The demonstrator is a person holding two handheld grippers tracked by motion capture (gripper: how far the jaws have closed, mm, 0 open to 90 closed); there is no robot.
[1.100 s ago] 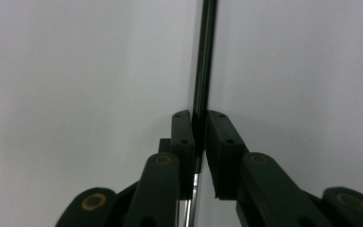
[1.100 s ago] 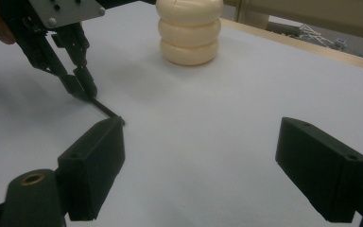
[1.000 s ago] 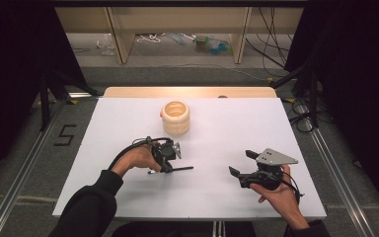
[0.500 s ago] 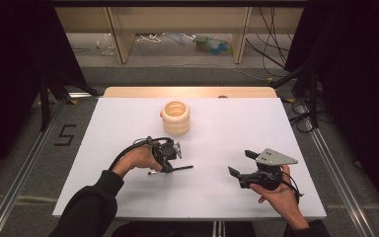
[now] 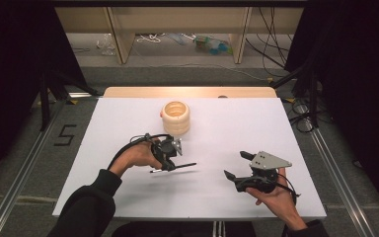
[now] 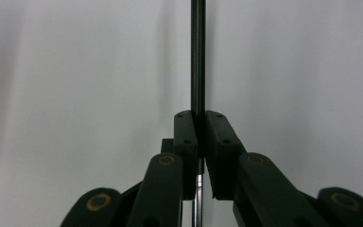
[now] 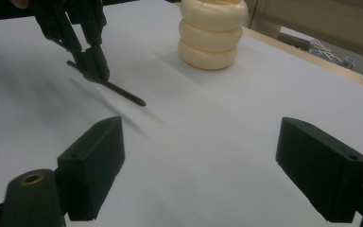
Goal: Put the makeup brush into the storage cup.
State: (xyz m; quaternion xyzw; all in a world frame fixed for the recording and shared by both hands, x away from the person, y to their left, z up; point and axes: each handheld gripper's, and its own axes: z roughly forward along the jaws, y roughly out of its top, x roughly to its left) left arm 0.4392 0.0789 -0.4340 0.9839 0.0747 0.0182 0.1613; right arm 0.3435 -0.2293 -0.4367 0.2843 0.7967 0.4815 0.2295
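Note:
My left gripper [image 5: 170, 166] hovers over the white table [image 5: 237, 123], left of centre, shut on a thin black rod [image 5: 183, 165] that sticks out level to the right. In the left gripper view the pads [image 6: 186, 137] clamp the rod [image 6: 198, 56], which runs straight up the picture. My right gripper [image 5: 238, 165] is held at the right front, open, with nothing between its fingers. The right gripper view has its two jaws wide apart [image 7: 201, 132], and beyond them the left gripper [image 7: 92, 61] with the rod [image 7: 125, 94]. A cream ribbed holder [image 5: 176, 117] stands upright behind the left gripper.
A wooden strip [image 5: 187, 92] borders the table's far edge. Beyond it are shelf legs, cables and clutter on the floor [image 5: 212, 44]. Metal rails [image 5: 335, 163] run along both sides of the table. The cream holder [image 7: 212, 33] is the one thing standing on the table.

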